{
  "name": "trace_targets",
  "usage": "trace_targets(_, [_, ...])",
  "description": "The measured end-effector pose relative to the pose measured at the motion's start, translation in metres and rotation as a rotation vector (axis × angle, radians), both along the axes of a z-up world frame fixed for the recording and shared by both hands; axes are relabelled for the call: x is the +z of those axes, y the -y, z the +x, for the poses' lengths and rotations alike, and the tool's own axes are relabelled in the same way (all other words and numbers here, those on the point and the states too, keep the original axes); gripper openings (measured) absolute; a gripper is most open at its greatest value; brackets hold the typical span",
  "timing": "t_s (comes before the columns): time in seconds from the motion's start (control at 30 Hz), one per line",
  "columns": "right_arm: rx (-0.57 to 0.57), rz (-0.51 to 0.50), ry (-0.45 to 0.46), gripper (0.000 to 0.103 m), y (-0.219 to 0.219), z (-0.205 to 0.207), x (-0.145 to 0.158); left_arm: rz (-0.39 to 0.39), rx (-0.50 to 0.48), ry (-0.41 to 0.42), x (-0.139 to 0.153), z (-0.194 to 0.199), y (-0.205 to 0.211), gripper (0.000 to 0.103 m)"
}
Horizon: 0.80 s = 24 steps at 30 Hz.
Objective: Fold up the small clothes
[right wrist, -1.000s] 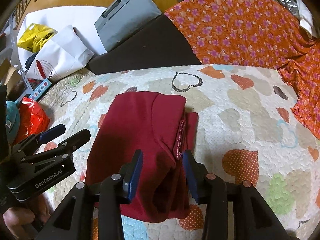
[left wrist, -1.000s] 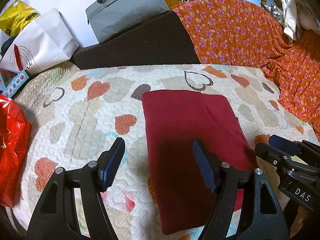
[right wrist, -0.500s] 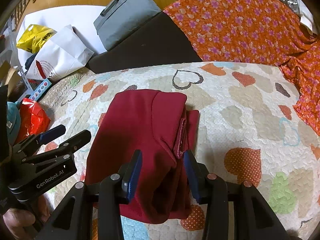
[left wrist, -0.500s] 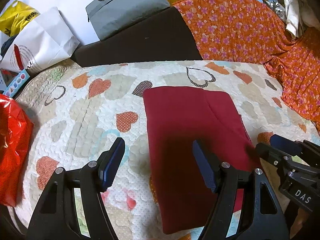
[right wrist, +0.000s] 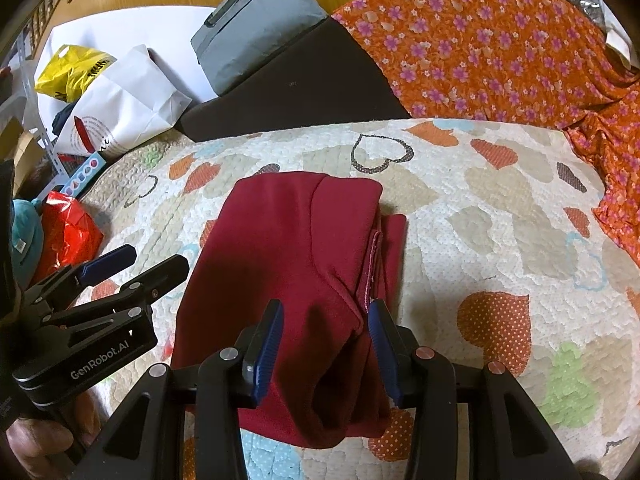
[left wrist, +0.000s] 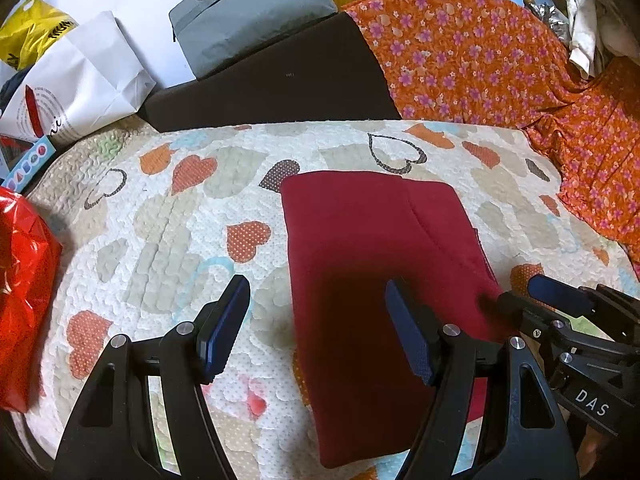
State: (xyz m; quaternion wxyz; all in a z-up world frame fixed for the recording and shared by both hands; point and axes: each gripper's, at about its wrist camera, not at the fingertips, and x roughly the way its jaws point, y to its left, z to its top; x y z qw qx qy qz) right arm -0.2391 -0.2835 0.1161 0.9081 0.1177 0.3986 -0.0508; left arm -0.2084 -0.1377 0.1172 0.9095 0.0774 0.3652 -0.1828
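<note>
A folded red garment [left wrist: 376, 280] lies on a heart-patterned quilt [left wrist: 160, 216], near its middle, with two hand-held grippers poised over its near end.

Behind the quilt sit an orange floral cloth [left wrist: 480, 64], a dark cushion [left wrist: 276, 84] and a grey bag [left wrist: 248, 12]. The left gripper [left wrist: 316, 332] stands wide open and empty above the garment's left edge; the right gripper [right wrist: 324, 344], partly open, straddles a raised fold without visibly pinching it.

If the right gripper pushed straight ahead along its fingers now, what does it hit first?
Most likely the folded red garment: the right gripper points down at its near right edge, cloth showing between the open jaws. Depth is unclear.
</note>
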Motion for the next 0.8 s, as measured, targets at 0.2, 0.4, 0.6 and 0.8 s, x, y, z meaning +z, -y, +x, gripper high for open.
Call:
trace_targets(0.2, [0.002, 0.005, -0.002, 0.043, -0.0001, 0.0017, -0.0014, 0.001, 0.004, -0.009, -0.0024, 0.0011, 0.0009, 0.071])
trace_targets(0.4, [0.001, 0.017, -0.005, 0.043, 0.001, 0.0027, -0.0045, 0.004, 0.004, -0.009, -0.0029, 0.0022, 0.0009, 0.071])
trace_targets(0.6, [0.006, 0.021, -0.01, 0.043, -0.0005, 0.0033, -0.0075, 0.007, -0.001, -0.015, -0.0043, 0.0027, 0.0021, 0.071])
trace_targets(0.8, [0.005, 0.024, -0.012, 0.043, -0.0002, 0.0041, -0.0086, 0.008, -0.004, -0.018, -0.0051, 0.0024, 0.0038, 0.071])
